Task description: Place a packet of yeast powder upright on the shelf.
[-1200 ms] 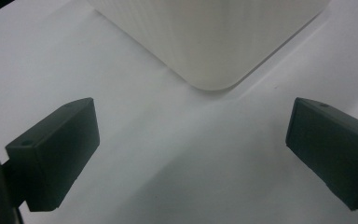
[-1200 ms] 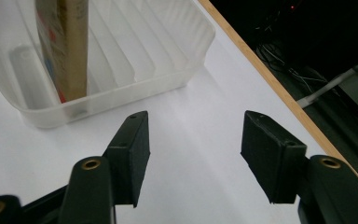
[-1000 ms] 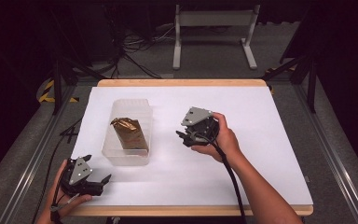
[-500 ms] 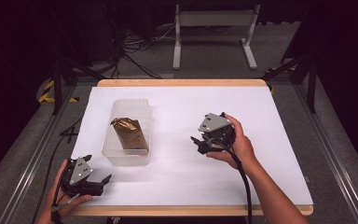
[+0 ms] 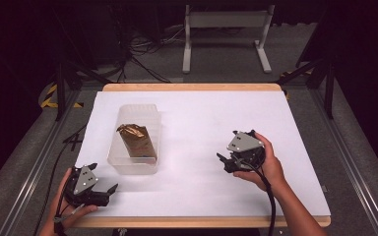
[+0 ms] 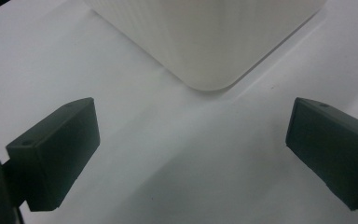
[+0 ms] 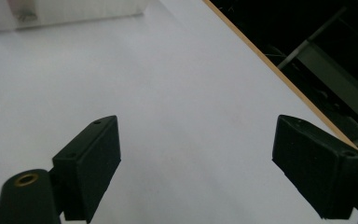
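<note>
Brown bag [image 5: 134,141] upright in clear tub [image 5: 147,114]

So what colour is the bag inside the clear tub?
Shiny gold-brown bag, in the tub; clearest in the high view.

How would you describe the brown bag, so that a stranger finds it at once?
Look at the white table, on its left half. There stands a clear plastic container, and the brown bag is inside it. It is the one dark, crinkled, gold-brown thing on the table.
</note>
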